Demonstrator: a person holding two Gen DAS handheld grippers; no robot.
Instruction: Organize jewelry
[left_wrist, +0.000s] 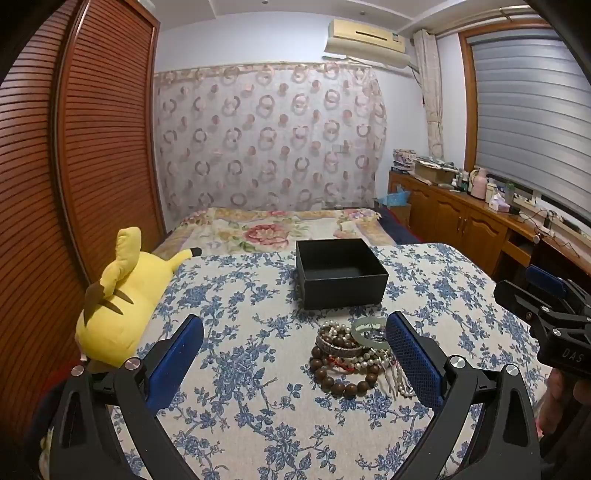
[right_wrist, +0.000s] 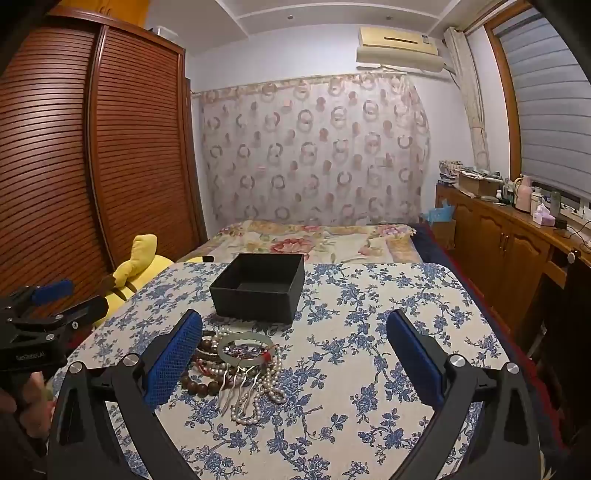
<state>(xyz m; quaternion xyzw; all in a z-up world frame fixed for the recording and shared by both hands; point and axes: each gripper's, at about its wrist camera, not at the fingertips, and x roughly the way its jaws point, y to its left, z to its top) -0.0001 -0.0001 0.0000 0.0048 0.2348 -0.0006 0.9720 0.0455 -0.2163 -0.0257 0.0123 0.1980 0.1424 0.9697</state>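
A pile of jewelry (left_wrist: 351, 354) lies on the blue-flowered tablecloth (left_wrist: 258, 406): brown wooden bead bracelets (left_wrist: 332, 380), pearl strands, a silver bangle and a pale green jade bangle (left_wrist: 364, 330). An open, empty black box (left_wrist: 340, 271) stands just behind it. My left gripper (left_wrist: 295, 325) is open above the cloth, its right finger beside the pile. In the right wrist view the pile (right_wrist: 240, 365) with the jade bangle (right_wrist: 245, 350) and silver hairpins lies by the left finger of my open right gripper (right_wrist: 295, 325); the box (right_wrist: 260, 290) is behind.
A yellow plush toy (left_wrist: 118, 295) lies at the table's left edge, next to a brown slatted wardrobe (left_wrist: 74, 166). A bed (left_wrist: 277, 229) lies beyond the table. A wooden cabinet (right_wrist: 517, 251) with bottles runs along the right wall.
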